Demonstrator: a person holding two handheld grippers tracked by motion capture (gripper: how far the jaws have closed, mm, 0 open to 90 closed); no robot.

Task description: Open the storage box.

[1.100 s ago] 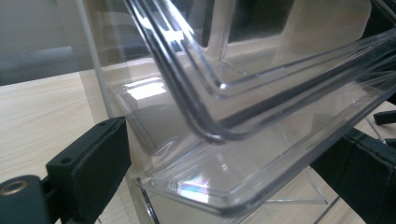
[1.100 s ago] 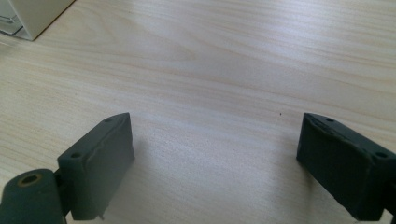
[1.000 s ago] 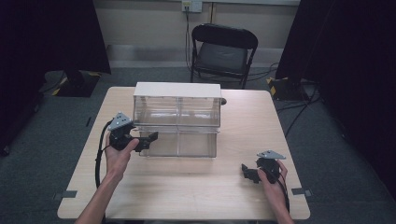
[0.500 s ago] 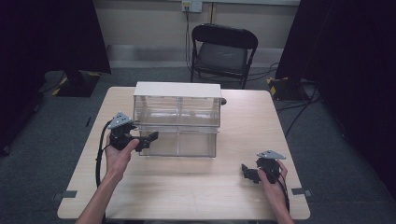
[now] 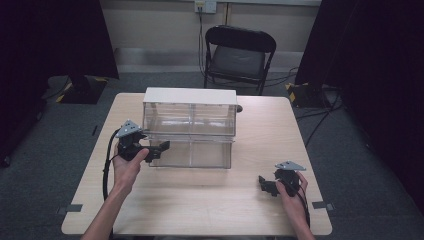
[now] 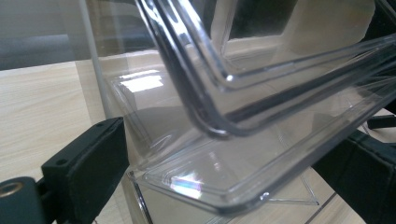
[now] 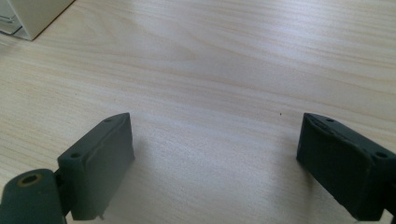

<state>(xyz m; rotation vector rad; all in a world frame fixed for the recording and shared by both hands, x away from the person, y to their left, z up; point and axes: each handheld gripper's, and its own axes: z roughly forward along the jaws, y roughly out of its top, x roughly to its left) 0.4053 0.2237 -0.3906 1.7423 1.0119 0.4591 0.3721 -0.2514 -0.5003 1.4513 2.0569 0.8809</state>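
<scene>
1. My left claw (image 5: 161, 148) has its jaws spread apart on either side of the front lip of the lower clear drawer (image 6: 261, 163), not yet closed on it.
2. That drawer sits directly ahead of my left claw, partly slid out of the clear plastic drawer cabinet (image 5: 190, 117); I judge the pull as begun, with the rest of the travel left.
3. Beyond and above my left claw, the cabinet's upper drawers (image 5: 189, 119) are shut. Every drawer I can see through looks empty.
4. My right claw (image 5: 265, 184) rests well away from the cabinet on the desk (image 7: 224, 70), jaws wide apart, holding nothing, with bare wood between them.
</scene>
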